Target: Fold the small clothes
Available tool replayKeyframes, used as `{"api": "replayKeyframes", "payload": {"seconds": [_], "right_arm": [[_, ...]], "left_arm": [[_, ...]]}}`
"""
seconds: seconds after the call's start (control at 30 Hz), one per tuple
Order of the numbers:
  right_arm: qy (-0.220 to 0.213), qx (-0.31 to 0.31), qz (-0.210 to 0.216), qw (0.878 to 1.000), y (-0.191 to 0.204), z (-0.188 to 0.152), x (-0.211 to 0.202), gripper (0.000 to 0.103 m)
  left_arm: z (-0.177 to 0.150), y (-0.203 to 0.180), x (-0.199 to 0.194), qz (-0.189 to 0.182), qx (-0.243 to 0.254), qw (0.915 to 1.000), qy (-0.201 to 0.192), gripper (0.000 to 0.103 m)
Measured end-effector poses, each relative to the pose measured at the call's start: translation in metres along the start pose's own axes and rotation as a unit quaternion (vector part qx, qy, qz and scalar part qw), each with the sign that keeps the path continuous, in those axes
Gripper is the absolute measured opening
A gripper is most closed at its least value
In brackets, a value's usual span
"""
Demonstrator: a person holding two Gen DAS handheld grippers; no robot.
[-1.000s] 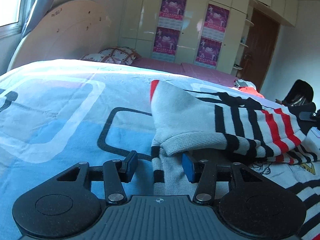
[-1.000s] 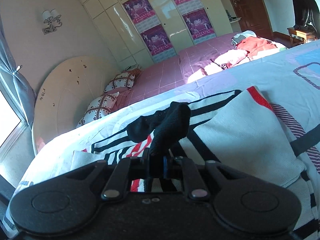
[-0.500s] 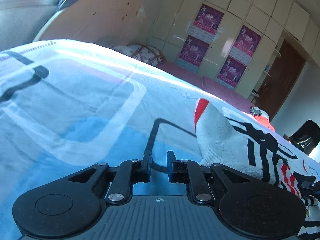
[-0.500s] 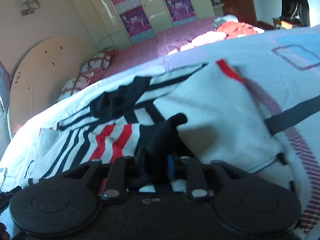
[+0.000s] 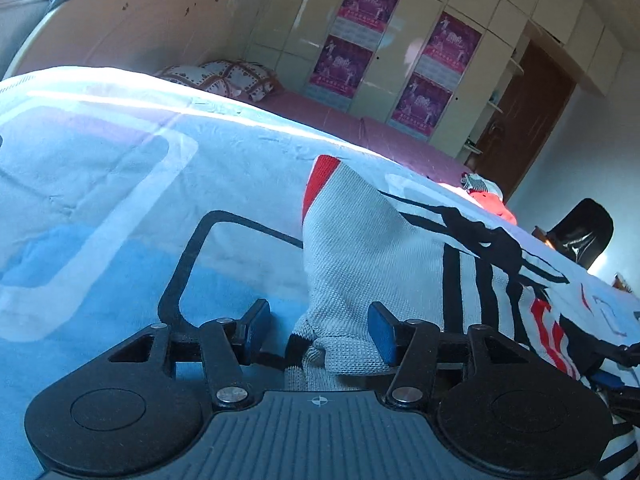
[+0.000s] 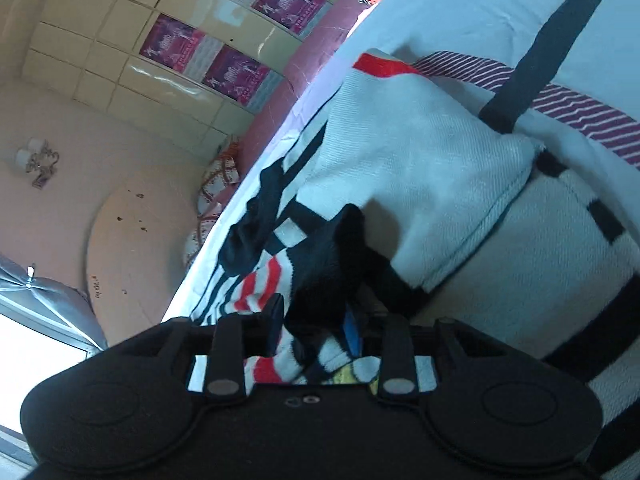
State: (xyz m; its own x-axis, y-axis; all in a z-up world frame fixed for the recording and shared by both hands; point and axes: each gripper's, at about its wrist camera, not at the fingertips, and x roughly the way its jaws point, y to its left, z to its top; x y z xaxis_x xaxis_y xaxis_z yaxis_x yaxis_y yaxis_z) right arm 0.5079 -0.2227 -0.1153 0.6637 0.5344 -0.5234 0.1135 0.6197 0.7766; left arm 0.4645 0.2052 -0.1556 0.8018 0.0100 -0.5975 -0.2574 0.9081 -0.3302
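Reopened since half a second ago, left gripper (image 5: 318,326), blue-padded fingers (image 5: 382,332) now wide apart, back over the near hem of the sweater (image 5: 360,256) after sitting nearly shut above bare bedspread. Hem rising between the two pads, touching neither that can be seen. Right gripper (image 6: 314,326) rolled hard since then, whole room tilted in its view, and loosened: fingers parted a little, black cuff (image 6: 324,264) standing between them, whether pinched cannot be told.

One sweater, grey knit with black and red stripes, lying on the blue-and-white bedspread (image 5: 120,208), right of centre in the left view. One sleeve folded across the body, red-tipped corner at the far edge. Folded grey panel overlapping the striped body in the right view, black cuff at its near left edge.

Four pink posters (image 5: 368,0) on the far wardrobe, counted two by two. One brown door (image 5: 528,112) far right. One patterned pillow (image 5: 236,78) at the head of the far bed. One black chair (image 5: 584,236) far right.
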Motion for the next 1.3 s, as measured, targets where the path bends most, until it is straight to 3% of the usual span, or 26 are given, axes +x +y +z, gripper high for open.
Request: {"api": "replayKeyframes", "payload": {"seconds": [0.13,0.17,0.37,0.4,0.47,0.53,0.6,0.67,0.77,0.9,1.07,1.23,1.3], "right_arm": [[-0.001,-0.009,-0.02,1.0,0.006,0.002,0.011,0.026],[-0.007,-0.024,-0.033,0.999,0.012,0.004,0.013,0.012],[-0.056,-0.199,-0.072,0.976,0.053,-0.015,-0.017,0.011],[-0.059,-0.21,-0.086,0.972,0.05,-0.019,-0.019,0.013],[-0.034,-0.212,-0.152,0.965,0.039,-0.016,-0.002,0.016],[-0.04,-0.213,-0.143,0.966,0.036,-0.009,-0.003,0.022],[-0.074,-0.22,-0.15,0.961,0.042,-0.006,-0.014,0.031],[-0.098,-0.233,-0.146,0.956,0.047,-0.004,-0.024,0.031],[-0.11,-0.247,-0.138,0.953,0.052,0.002,-0.029,0.031],[-0.091,-0.266,-0.118,0.953,0.058,0.007,-0.015,0.031],[-0.065,-0.255,-0.143,0.954,0.054,0.013,0.008,0.034],[-0.062,-0.224,-0.148,0.961,0.037,0.019,0.009,0.035],[-0.057,-0.215,-0.136,0.965,0.032,0.022,0.008,0.035]], "left_arm": [[0.0,0.002,0.0,0.0,-0.001,1.0,-0.002,0.054],[0.0,0.003,0.0,0.0,-0.002,1.0,-0.002,0.054],[0.0,-0.001,-0.001,0.011,0.017,0.9998,-0.001,0.054],[0.0,-0.002,0.0,0.014,0.022,0.9997,0.0,0.054],[0.001,-0.005,0.0,0.02,0.029,0.9994,0.002,0.054],[0.002,-0.006,0.001,0.022,0.033,0.9992,0.004,0.054],[0.003,-0.006,0.001,0.018,0.037,0.9991,0.006,0.054],[0.007,-0.006,-0.001,0.016,0.042,0.9989,0.012,0.054],[0.023,-0.007,-0.011,0.01,0.051,0.9985,-0.015,0.054],[0.062,-0.002,0.006,-0.012,0.063,0.9976,-0.024,0.054],[0.094,0.019,0.054,-0.057,0.011,0.9982,0.016,0.054],[0.102,0.038,0.103,-0.096,-0.051,0.992,0.063,0.054],[0.101,0.045,0.117,-0.122,-0.075,0.9878,0.061,0.054]]}}
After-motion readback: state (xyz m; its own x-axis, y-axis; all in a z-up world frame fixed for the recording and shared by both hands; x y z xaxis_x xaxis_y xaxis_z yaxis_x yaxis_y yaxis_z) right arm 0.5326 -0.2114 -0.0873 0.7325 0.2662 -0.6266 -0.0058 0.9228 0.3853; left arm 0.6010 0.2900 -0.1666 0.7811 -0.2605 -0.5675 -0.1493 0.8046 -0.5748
